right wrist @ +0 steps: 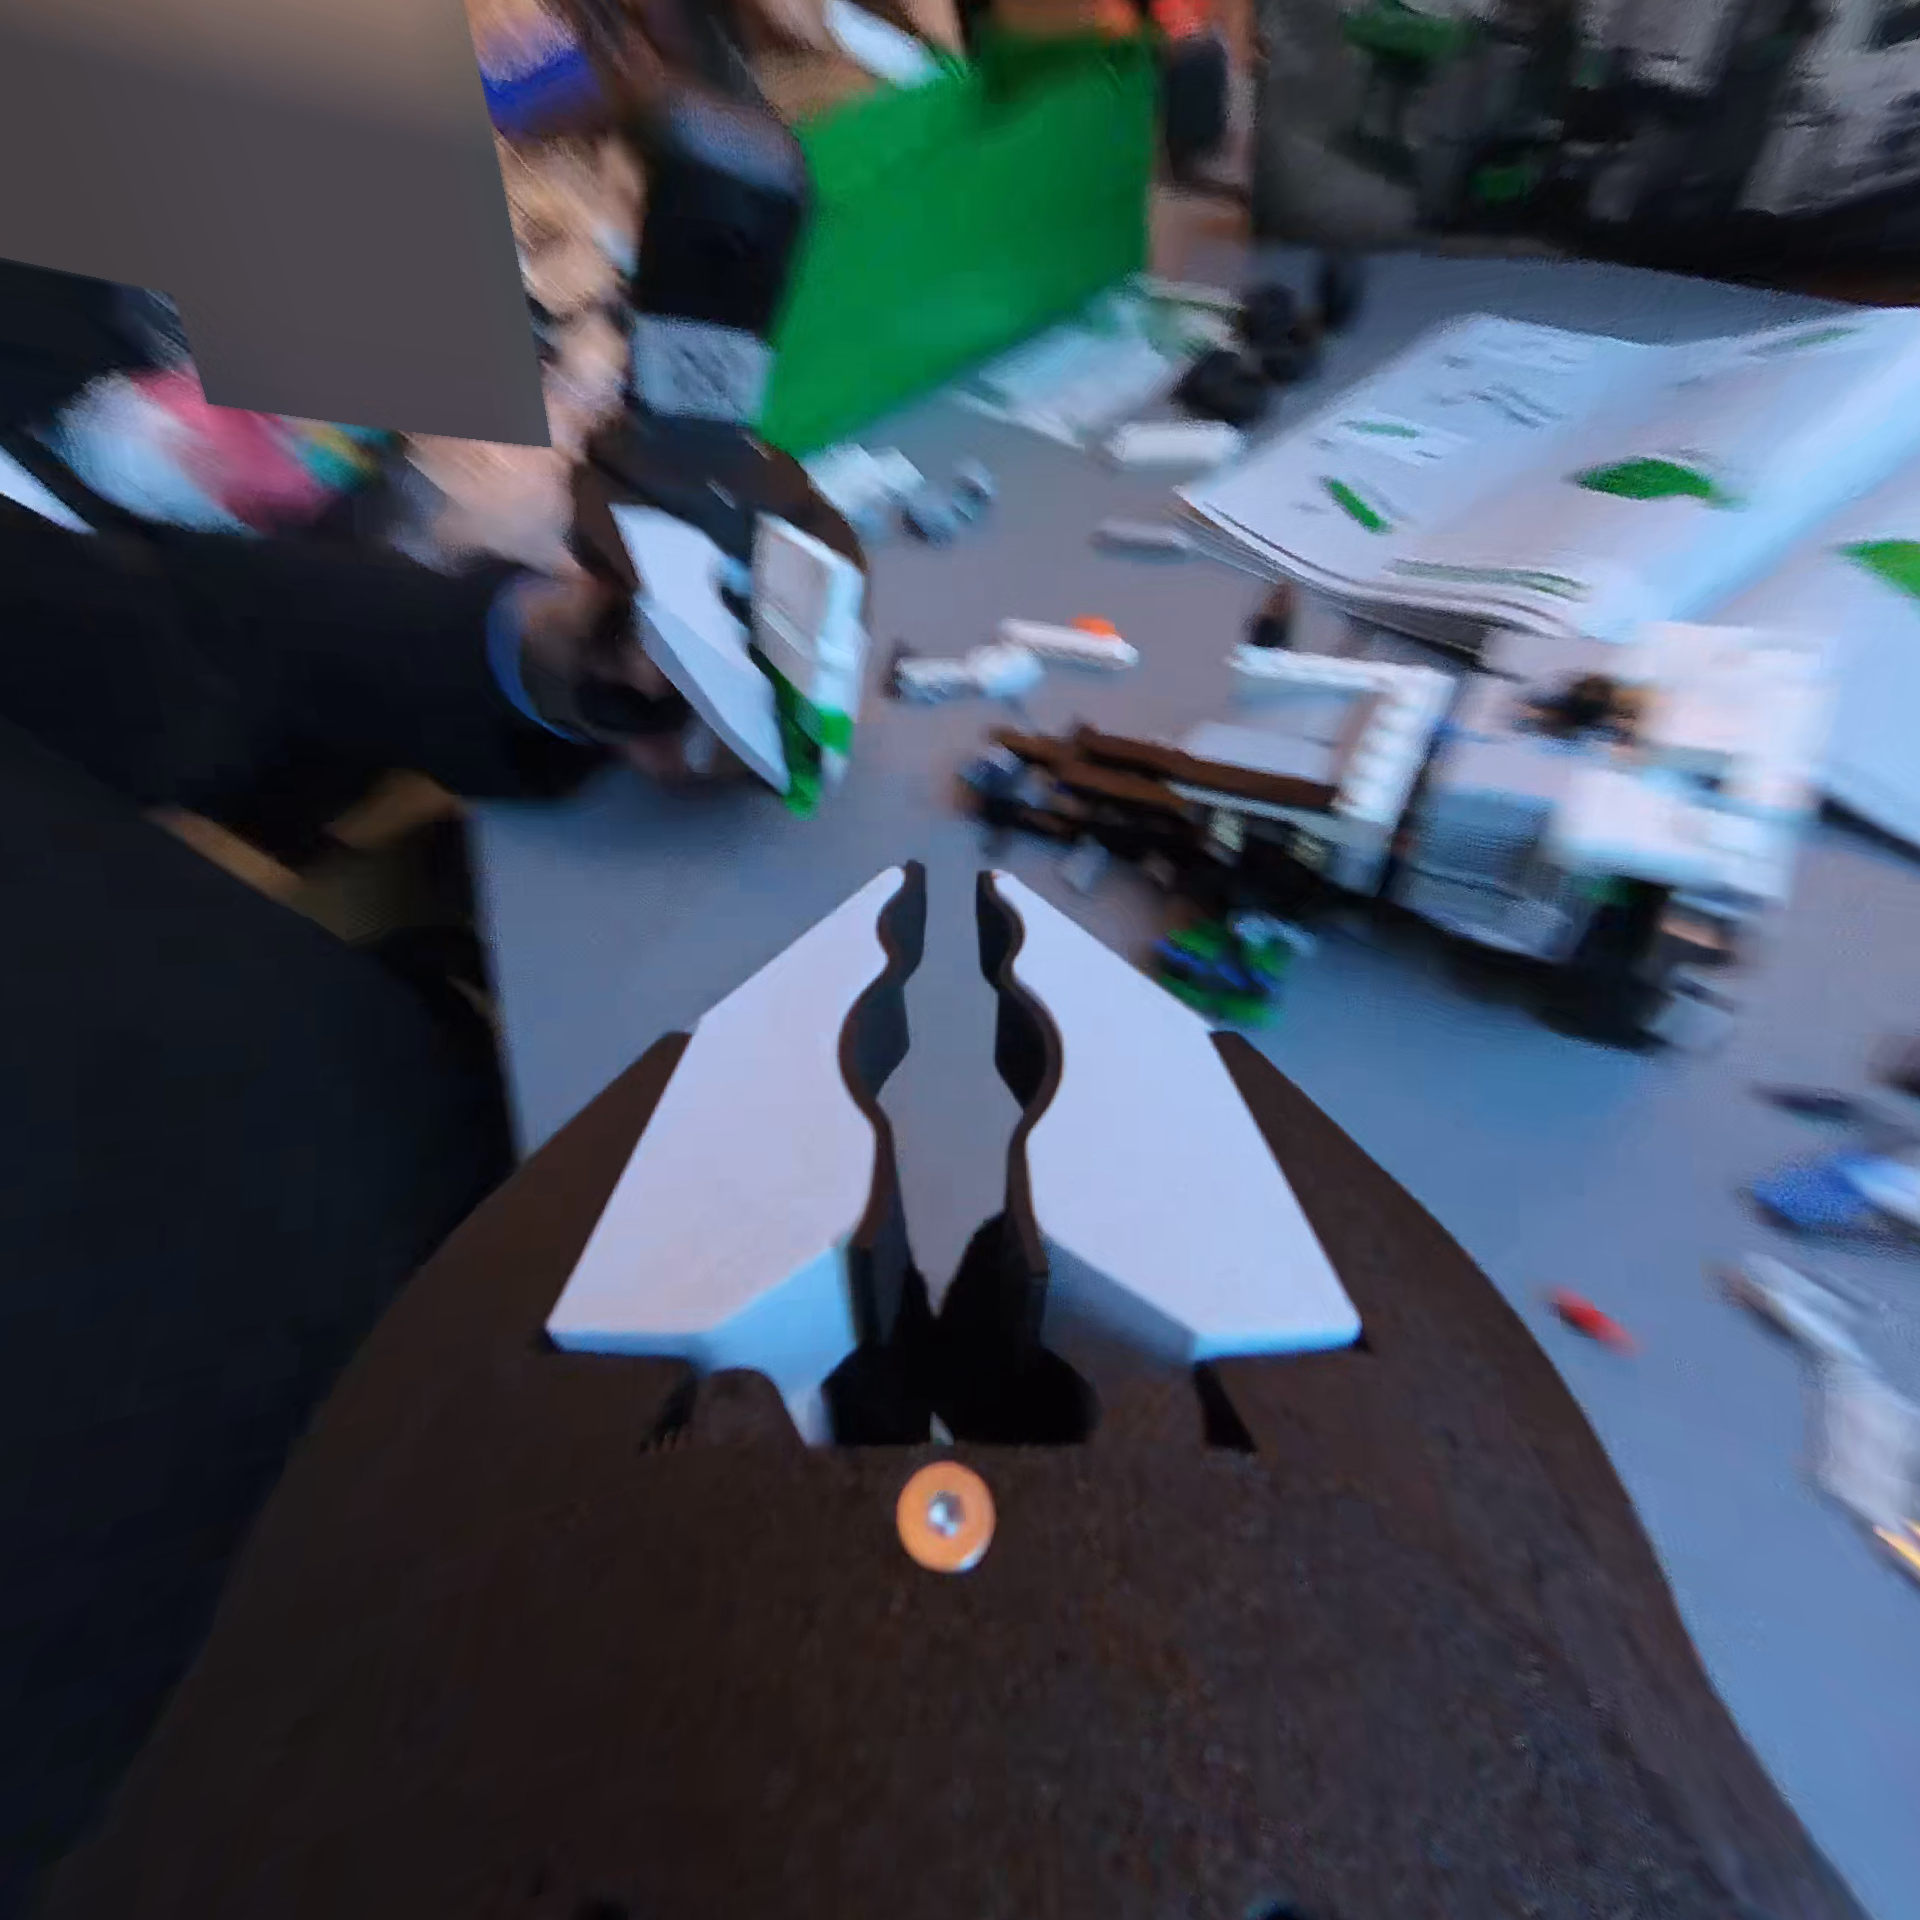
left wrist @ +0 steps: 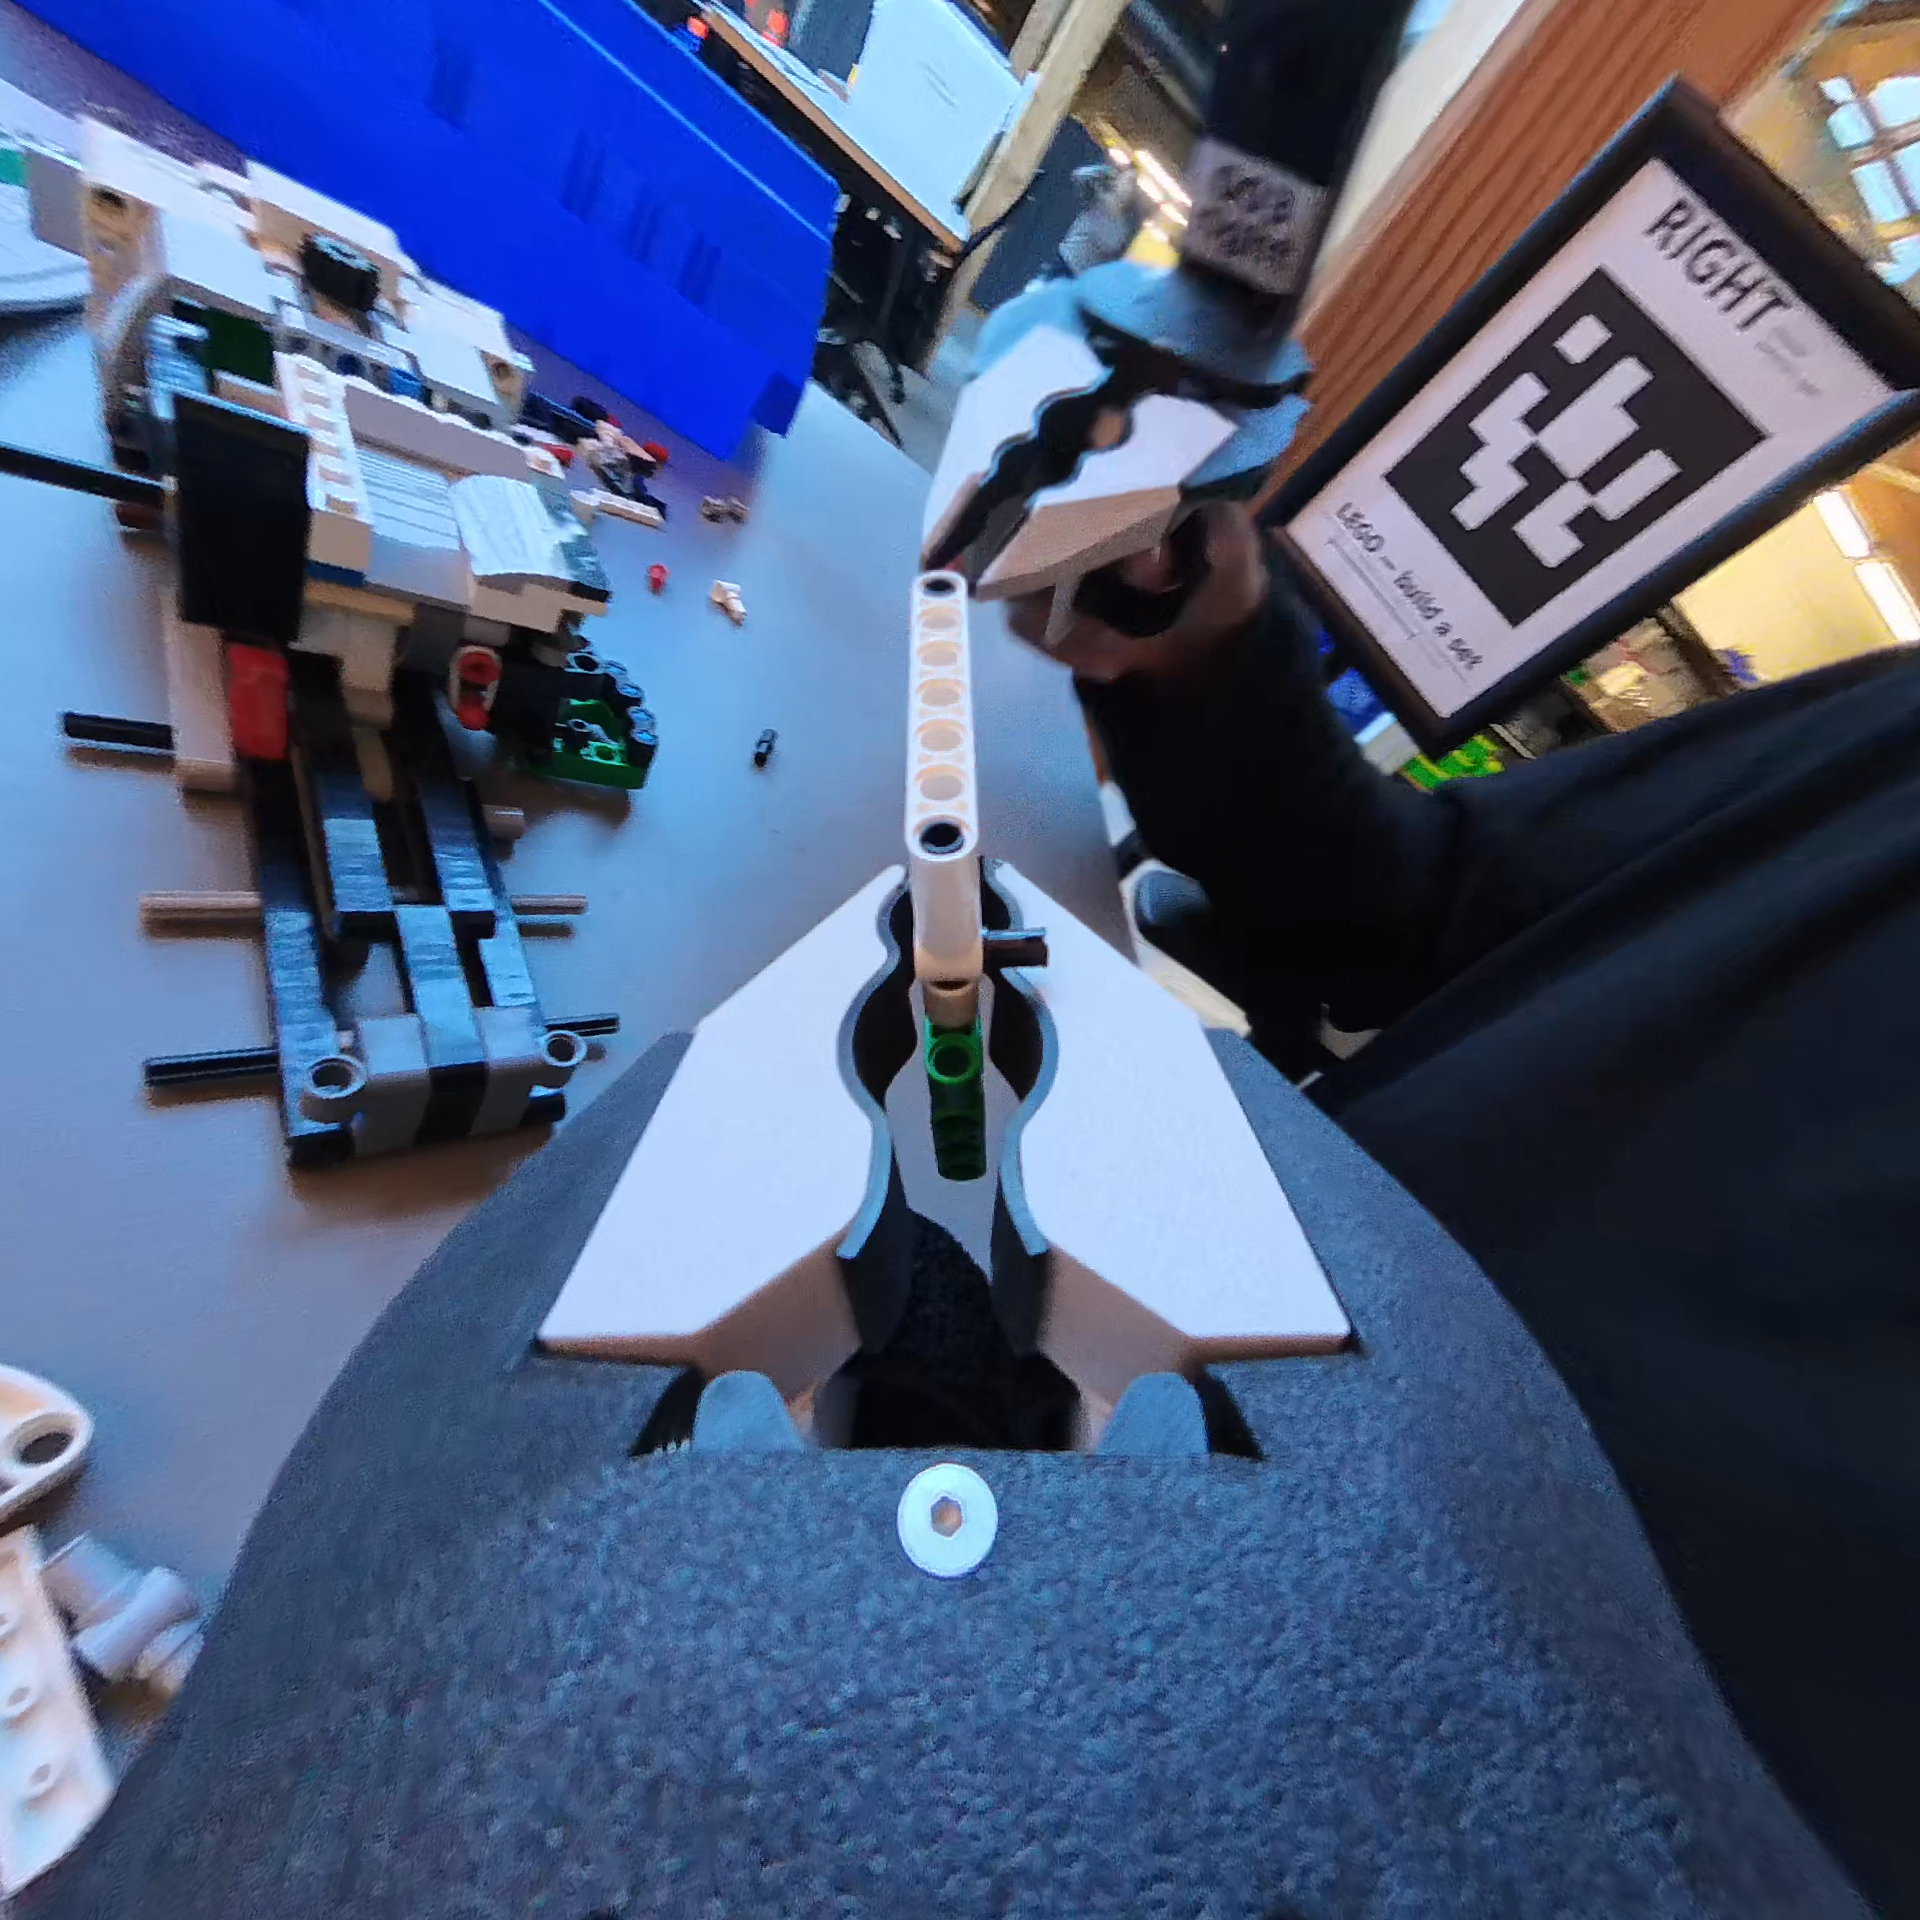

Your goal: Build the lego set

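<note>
My left gripper (left wrist: 945, 894) is shut on a white holed beam (left wrist: 940, 707) that sticks out forward above the table. A green connector (left wrist: 956, 1101) joined to the beam sits back between the jaws, and a black pin (left wrist: 1023, 940) sticks out to the right. My right gripper (right wrist: 951, 875) is empty, its jaws nearly together with only a narrow slit. In the left wrist view it (left wrist: 951, 556) hovers at the beam's far end. The right wrist view is blurred and shows the left gripper (right wrist: 727, 644) with the beam (right wrist: 810, 623). The partly built model (left wrist: 395, 644) lies on the table (left wrist: 727, 935).
A blue bin (left wrist: 623, 187) stands behind the model. Loose small pieces (left wrist: 727, 597) lie near it and white parts (left wrist: 42, 1558) at the near left. A framed marker sign (left wrist: 1590, 436) stands at right. An open booklet (right wrist: 1507, 488) and a green bin (right wrist: 966, 208) lie beyond. Tip to tip, the grippers are about 8 cm apart.
</note>
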The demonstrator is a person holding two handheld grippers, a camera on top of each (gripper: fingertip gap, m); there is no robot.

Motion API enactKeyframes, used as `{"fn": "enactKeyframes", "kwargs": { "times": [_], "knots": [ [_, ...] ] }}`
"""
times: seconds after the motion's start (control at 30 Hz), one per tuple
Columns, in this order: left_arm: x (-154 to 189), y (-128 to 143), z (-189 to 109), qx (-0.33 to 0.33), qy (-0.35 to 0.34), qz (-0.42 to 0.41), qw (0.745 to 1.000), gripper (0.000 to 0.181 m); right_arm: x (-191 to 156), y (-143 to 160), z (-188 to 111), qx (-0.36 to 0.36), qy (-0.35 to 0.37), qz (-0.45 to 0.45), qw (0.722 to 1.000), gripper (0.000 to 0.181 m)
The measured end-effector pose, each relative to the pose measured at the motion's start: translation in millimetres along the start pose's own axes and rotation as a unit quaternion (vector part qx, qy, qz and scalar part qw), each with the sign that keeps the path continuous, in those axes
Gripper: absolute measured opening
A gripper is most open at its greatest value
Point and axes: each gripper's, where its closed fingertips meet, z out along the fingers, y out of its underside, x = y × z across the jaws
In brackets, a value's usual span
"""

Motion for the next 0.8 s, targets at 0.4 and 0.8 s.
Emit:
{"fn": "enactKeyframes", "kwargs": {
  "times": [0.4,0.8],
  "knots": [
    [-1,3,1,-0.006,0.004,-0.019,1.000,0.007,53,82,-12,-0.142,0.084,-0.080,0.983,0.017],
    [0,5,2,-0.013,0.010,-0.021,1.000,0.007,56,87,1,-0.200,0.032,-0.192,0.960,0.003]
  ]
}}
